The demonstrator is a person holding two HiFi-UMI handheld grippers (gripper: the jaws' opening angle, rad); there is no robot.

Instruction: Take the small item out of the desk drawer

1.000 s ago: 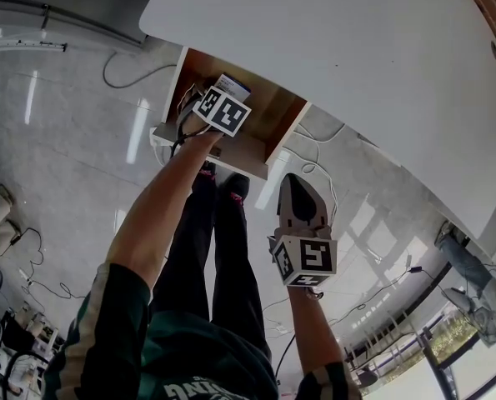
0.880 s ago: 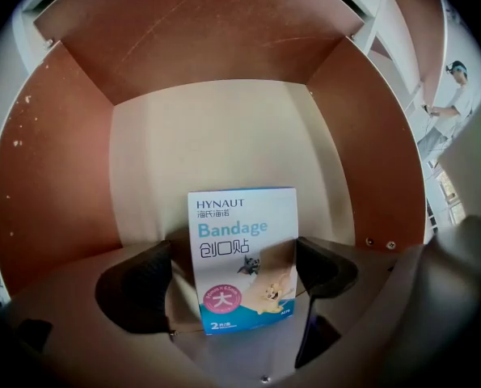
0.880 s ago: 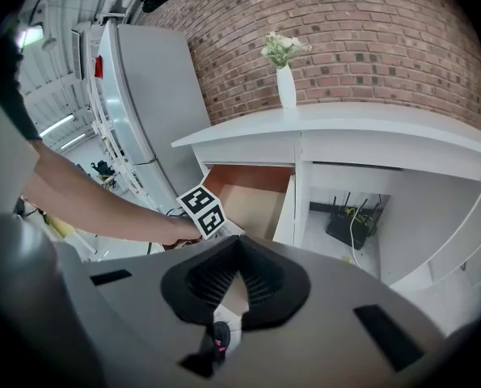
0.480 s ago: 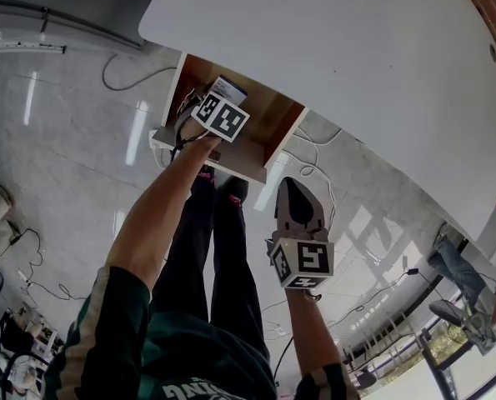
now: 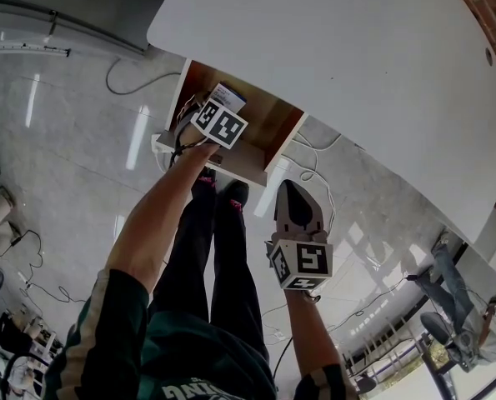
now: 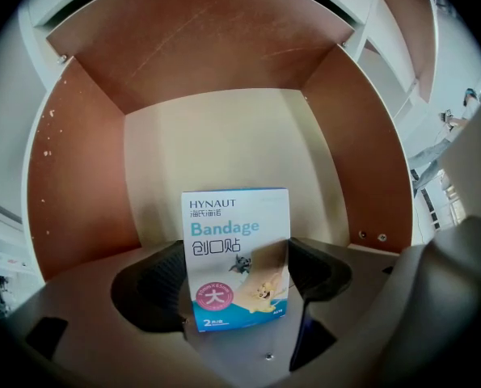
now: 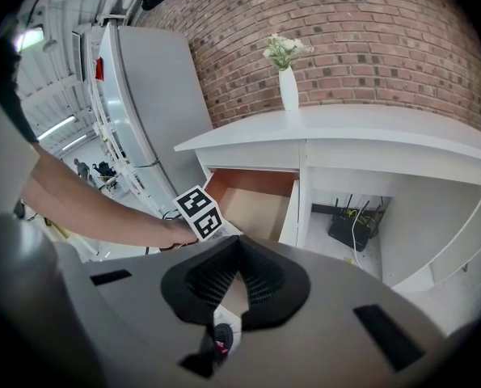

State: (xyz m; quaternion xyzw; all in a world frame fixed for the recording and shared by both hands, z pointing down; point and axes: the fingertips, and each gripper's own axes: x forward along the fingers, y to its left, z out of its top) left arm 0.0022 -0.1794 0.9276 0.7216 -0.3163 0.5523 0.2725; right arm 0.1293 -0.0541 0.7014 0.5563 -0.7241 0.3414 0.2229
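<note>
Brick wall (image 7: 369,39) backs a white counter (image 7: 369,132) whose drawer (image 6: 86,176) stands pulled out. Inside the drawer the box (image 6: 234,217) is upright, and the left gripper (image 6: 237,265) has its fingers (image 6: 155,285) pinching it by both side edges. The grasp looks made, so the lift is the step in hand. Next, the box should rise straight up, clear of the drawer's walls, without tilting. Outside the drawer, the right gripper (image 7: 234,275) hangs idle, its fingers pressed together on nothing.

Pulled-open drawer (image 6: 224,148) under white desk (image 5: 339,73); bandage box (image 6: 236,257) inside drawer; vase (image 7: 289,91) on desk top.
</note>
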